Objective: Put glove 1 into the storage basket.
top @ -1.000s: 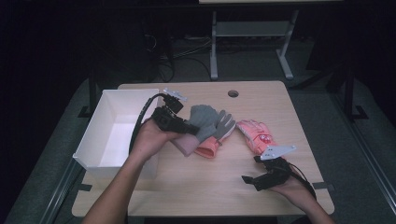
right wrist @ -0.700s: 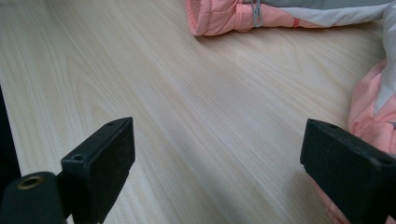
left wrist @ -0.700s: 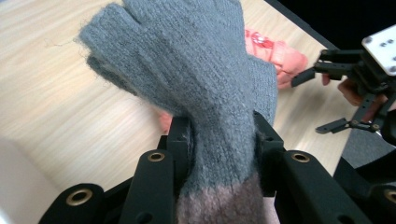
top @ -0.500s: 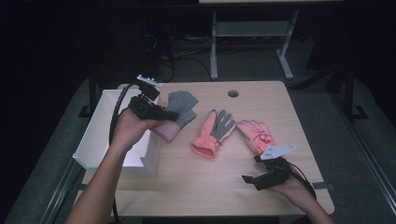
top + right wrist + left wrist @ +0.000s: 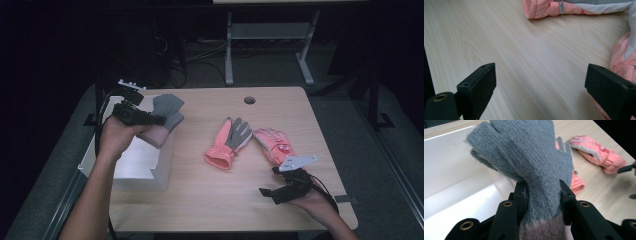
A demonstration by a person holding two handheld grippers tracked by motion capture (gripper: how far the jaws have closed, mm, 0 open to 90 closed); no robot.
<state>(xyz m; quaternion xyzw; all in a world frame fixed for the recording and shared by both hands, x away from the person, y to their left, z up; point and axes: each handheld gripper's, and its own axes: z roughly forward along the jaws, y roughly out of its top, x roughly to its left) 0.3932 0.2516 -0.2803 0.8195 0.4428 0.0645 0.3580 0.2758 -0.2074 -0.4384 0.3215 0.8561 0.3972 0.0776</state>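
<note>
The left tool (image 5: 150,119) pinches the grey glove (image 5: 167,111) across the palm, just above its pinkish-brown cuff. In the left gripper view both pads press into the knit from either side (image 5: 541,195); the glove's fingers point away from the camera. In the high view the glove hangs at the right-hand edge of the white bin (image 5: 145,165), over its wall, with the cuff lowest. The bin stands on the left part of the counter (image 5: 210,200), and its pale inside (image 5: 454,177) lies below and to the left of the glove in the left gripper view.

The right tool (image 5: 272,192) lies low near the front right of the counter, held in the right hand (image 5: 312,200). Its jaws are spread wide, with bare wood between them (image 5: 539,82) and nothing pinched.

Two more gloves lie at mid-counter. A pink glove with a grey palm (image 5: 231,142) is left of a pink glove with a red mark (image 5: 274,145); their finger ends are close together. The second one lies just beyond the right tool, and in the right gripper view its pink fabric (image 5: 621,62) runs beside the right-hand jaw. Whether it touches that jaw cannot be told.
</note>
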